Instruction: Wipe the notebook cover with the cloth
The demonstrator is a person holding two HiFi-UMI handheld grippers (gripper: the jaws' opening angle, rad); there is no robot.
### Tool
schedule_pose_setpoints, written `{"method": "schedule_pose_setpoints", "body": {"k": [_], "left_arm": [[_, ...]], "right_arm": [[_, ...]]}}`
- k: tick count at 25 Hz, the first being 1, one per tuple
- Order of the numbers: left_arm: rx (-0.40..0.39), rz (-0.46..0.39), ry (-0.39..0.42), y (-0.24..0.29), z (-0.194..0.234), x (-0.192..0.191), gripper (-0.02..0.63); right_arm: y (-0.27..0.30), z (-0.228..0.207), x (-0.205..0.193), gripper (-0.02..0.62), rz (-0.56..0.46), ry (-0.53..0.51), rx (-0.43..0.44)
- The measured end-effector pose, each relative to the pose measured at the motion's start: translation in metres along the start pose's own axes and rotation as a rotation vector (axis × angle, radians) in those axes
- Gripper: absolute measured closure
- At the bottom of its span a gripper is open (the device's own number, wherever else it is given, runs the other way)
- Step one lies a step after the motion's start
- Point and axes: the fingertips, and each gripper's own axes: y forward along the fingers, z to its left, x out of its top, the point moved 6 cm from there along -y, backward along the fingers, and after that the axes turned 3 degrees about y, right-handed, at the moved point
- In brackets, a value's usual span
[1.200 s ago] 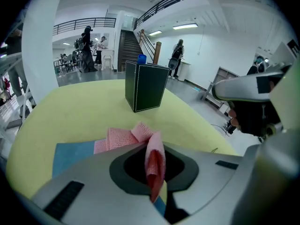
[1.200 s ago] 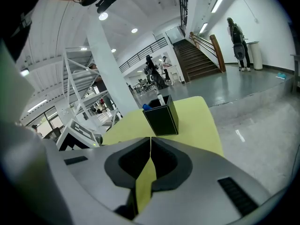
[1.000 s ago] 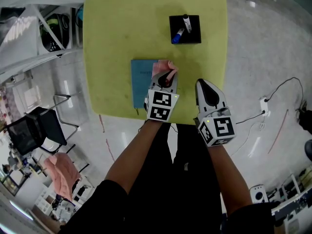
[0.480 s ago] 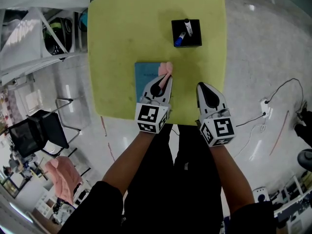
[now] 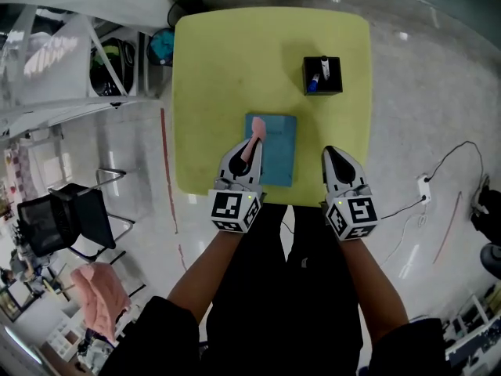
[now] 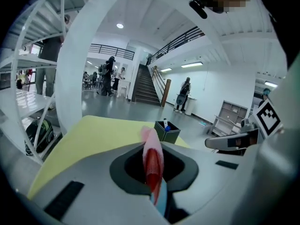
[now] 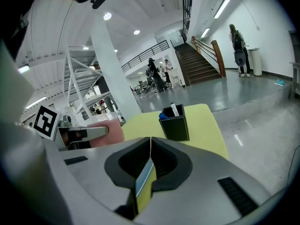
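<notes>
A blue notebook (image 5: 275,149) lies on the yellow table (image 5: 219,77) near its front edge. My left gripper (image 5: 252,146) is over the notebook's left part, shut on a pink cloth (image 5: 256,130) that sticks out past the fingertips onto the cover. In the left gripper view the cloth (image 6: 152,156) stands folded between the jaws. My right gripper (image 5: 333,155) hovers at the table's front edge, right of the notebook, shut with nothing in it. The right gripper view shows the cloth (image 7: 106,134) off to the left.
A black pen holder (image 5: 322,75) with markers stands at the table's back right, also in the gripper views as the pen holder (image 7: 175,122). A black chair (image 5: 66,218) and white shelving (image 5: 70,61) are to the left. A cable (image 5: 446,163) lies on the floor at right.
My left gripper has dragged the pink cloth from the notebook's far right corner across the cover to its left part. The right gripper has stayed by the front edge.
</notes>
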Motion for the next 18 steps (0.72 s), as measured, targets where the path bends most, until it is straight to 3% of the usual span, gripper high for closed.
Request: {"method": "schedule_pose_setpoints", "body": {"k": [5, 12, 18], "left_arm": [[0.035, 0.012, 0.011, -0.032, 0.036, 0.004, 0.575], [0.046, 0.033, 0.027, -0.068, 0.062, 0.004, 0.575], [0.043, 0.030, 0.068, -0.068, 0.070, -0.008, 0.575]], "right_arm": [[0.006, 0.034, 0.002, 0.563, -0.021, 0.003, -0.020], [-0.009, 0.052, 0.001, 0.563, -0.081, 0.141, -0.135], [-0.014, 0.075, 0.011, 0.563, -0.100, 0.143, -0.120]]}}
